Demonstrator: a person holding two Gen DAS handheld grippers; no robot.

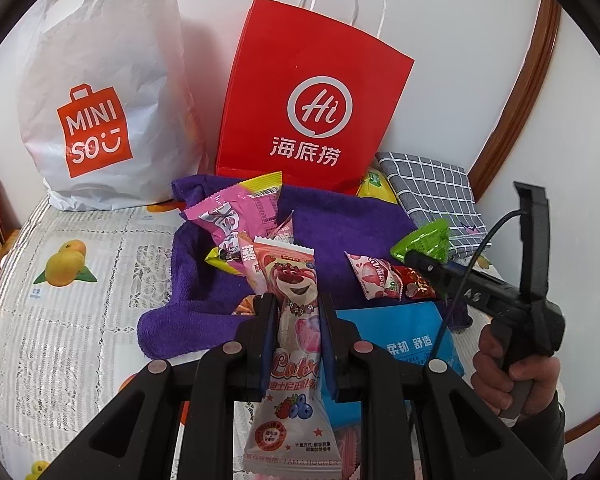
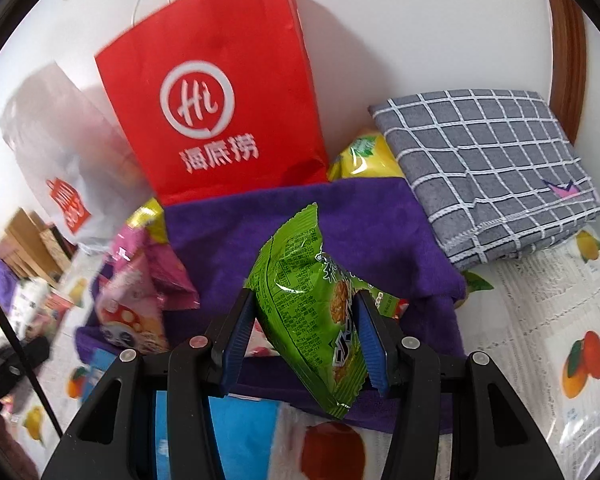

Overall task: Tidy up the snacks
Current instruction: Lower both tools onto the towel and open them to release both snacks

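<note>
My left gripper (image 1: 298, 312) is shut on a long white and pink bear snack pack (image 1: 296, 280), which stands upright between the pads. My right gripper (image 2: 304, 312) is shut on a green snack pack (image 2: 308, 292); from the left wrist view that gripper (image 1: 414, 258) is at the right with the green snack pack (image 1: 426, 242) at its tip, a hand on its handle. Both hover over a purple towel (image 1: 340, 224) strewn with pink snack packs (image 1: 240, 216) and a red and white pack (image 1: 372, 276). The purple towel (image 2: 380, 224) fills the middle of the right wrist view.
A red paper bag (image 1: 308, 100) and a white plastic shopping bag (image 1: 100, 92) stand against the wall behind the towel. A folded grey checked cloth (image 2: 492, 168) lies at the right, a yellow pack (image 2: 364, 156) beside it. A blue packet (image 1: 404, 336) lies near the towel's front edge.
</note>
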